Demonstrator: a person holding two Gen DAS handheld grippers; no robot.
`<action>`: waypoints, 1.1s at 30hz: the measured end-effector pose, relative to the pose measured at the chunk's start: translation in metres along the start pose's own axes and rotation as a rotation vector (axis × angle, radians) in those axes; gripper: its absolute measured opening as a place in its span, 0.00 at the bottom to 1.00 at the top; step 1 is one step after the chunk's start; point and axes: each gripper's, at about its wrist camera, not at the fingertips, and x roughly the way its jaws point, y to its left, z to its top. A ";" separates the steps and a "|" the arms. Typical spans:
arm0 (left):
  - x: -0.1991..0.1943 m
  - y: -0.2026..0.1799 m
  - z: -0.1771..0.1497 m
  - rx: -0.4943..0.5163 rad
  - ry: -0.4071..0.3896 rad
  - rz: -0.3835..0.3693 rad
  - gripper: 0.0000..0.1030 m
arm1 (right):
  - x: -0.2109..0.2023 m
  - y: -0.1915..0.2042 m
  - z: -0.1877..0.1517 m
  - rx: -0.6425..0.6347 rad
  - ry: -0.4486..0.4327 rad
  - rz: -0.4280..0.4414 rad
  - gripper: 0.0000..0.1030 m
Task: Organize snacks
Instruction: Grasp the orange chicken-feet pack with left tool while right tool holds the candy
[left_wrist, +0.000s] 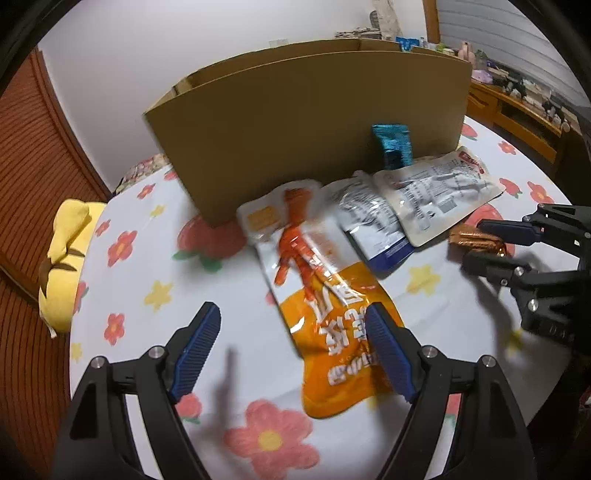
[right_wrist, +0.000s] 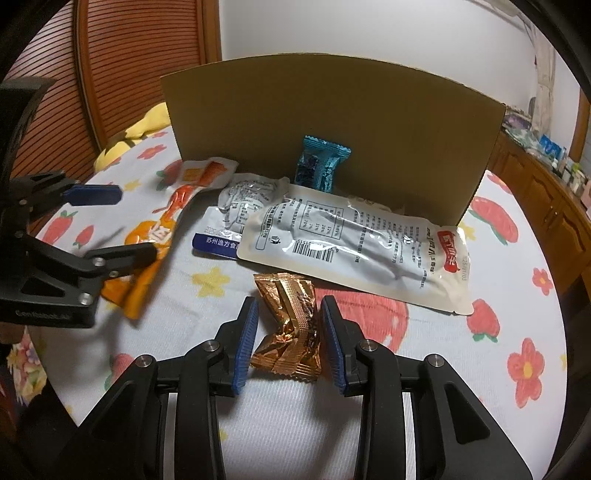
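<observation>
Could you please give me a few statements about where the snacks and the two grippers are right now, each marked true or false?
1. The copper-coloured wrapper lies between the right gripper fingers. True.
2. The teal packet lies flat beside the orange pouch. False: it leans against the cardboard box.
3. The left gripper stands open above the orange pouch. True.
4. The white pouch is inside the box. False: it lies on the flowered tablecloth.
</observation>
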 end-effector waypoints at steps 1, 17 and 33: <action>0.000 0.004 -0.001 -0.013 0.003 -0.005 0.79 | 0.000 0.000 0.000 0.000 0.000 -0.001 0.32; 0.026 0.037 0.020 -0.285 0.044 -0.228 0.79 | 0.001 0.002 0.000 -0.009 0.002 -0.007 0.34; 0.043 0.023 0.044 -0.285 0.070 -0.207 0.79 | 0.001 0.002 -0.001 -0.009 0.002 -0.007 0.34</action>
